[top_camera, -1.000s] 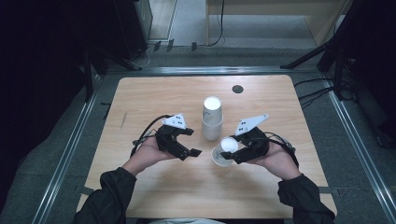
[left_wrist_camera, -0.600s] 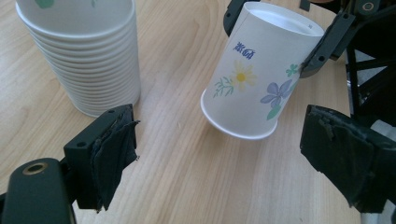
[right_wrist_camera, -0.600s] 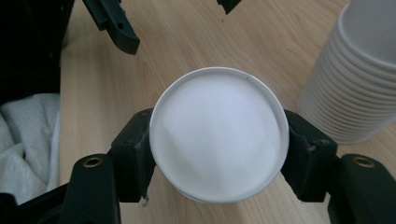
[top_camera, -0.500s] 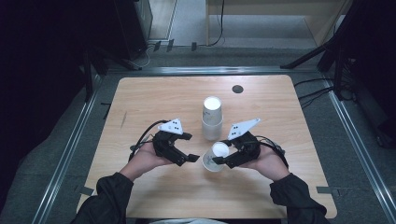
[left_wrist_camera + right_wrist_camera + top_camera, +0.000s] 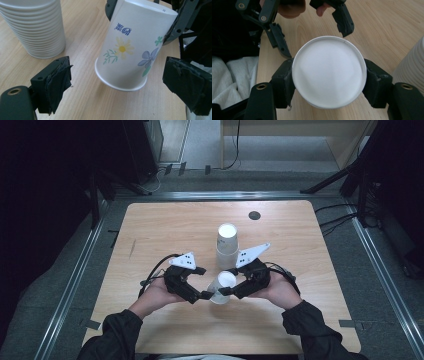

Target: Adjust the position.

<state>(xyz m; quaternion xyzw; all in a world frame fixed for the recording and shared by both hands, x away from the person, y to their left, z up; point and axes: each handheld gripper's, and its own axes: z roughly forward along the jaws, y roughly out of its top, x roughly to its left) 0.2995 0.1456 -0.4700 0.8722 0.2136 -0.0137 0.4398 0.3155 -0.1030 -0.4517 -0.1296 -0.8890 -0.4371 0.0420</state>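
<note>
I am gripping an upturned flowered paper cup [image 5: 130, 47] near its base with my right gripper [image 5: 226, 290], fingers [image 5: 283, 82] pressing on both sides, carrying it tilted just above the counter [image 5: 310, 320], in front of the cup stack [image 5: 227, 245]. My left gripper [image 5: 204, 296] is just opening, fingers [image 5: 56, 80] spread wide either side of the rim, not touching. Next, I judge, the left must close squarely on the lower wall without crushing it.

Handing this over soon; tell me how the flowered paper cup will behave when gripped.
The flowered paper cup looks thin-walled, so it probably dents if squeezed hard. It seems empty, likely very light. The right gripper holds it tilted near its base; set down like that, it may tip.
</note>
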